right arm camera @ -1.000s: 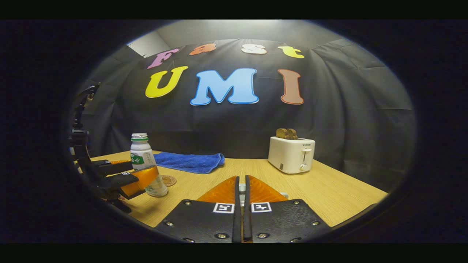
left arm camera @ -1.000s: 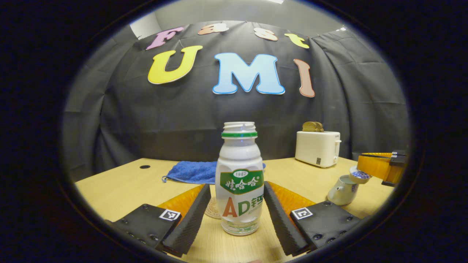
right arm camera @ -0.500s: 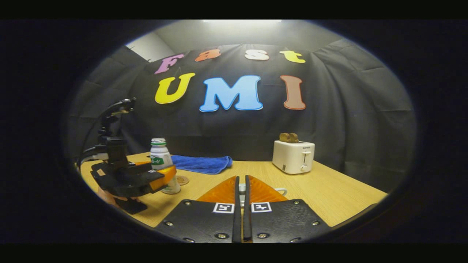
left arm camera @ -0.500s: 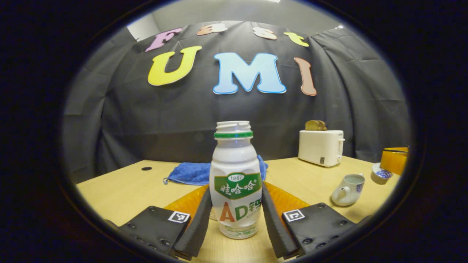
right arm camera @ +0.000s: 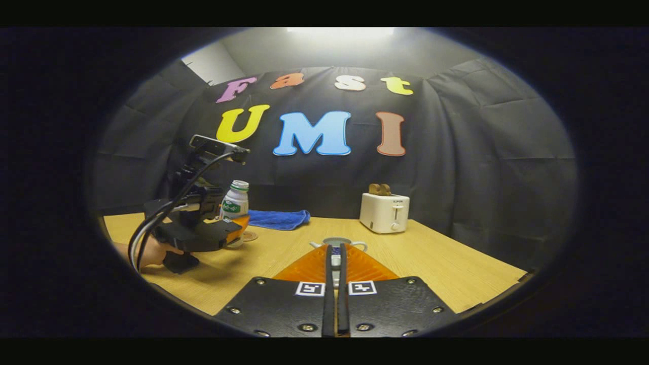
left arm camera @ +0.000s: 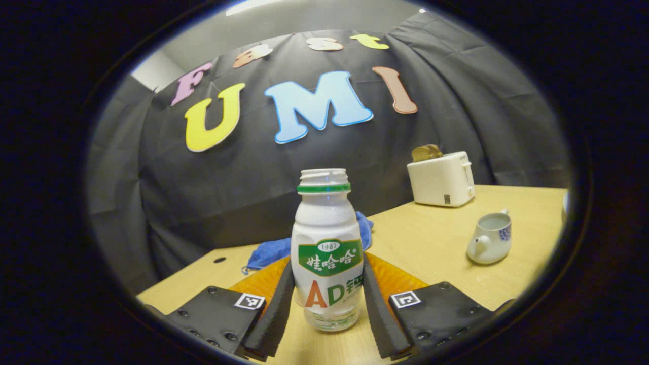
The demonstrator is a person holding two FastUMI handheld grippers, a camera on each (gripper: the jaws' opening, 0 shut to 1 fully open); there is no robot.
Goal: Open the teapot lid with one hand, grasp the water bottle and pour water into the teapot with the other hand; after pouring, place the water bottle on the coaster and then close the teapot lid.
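The left tongs [left arm camera: 327, 304] were clamped on the water bottle [left arm camera: 328, 253], both fingers [left arm camera: 276, 314] pressing its lower body just under the label, and the tilted horizon of the left gripper view suggested the bottle was clear of the table [left arm camera: 436, 243] or nearly so, though its base could not be told apart from the wood with certainty. It looked like thin, smooth plastic, uncapped, with little liquid visible at the clear bottom: probably light, a bit slippery, and liable to dent if squeezed hard, so the hold low on the straight wall below the shoulder seemed the sensible place, leaving the open mouth free for pouring. The teapot [left arm camera: 489, 238] stood open on the table to the right, small and glazed, likely brittle and easy to knock over by its spout. The right tongs [right arm camera: 334, 263] were pressed together on something small and pale, presumably the lid, though too little of it showed to be sure; they hung just this side of the teapot [right arm camera: 337, 243]. In the right gripper view the left tongs [right arm camera: 236, 225] held the bottle [right arm camera: 234, 203] near a round coaster [right arm camera: 248, 236]. A blue towel [right arm camera: 276, 219] lay behind it and a white toaster [right arm camera: 384, 213] farther back, both well apart from the path to the teapot; the right tongs above the pot seemed the only thing to steer around
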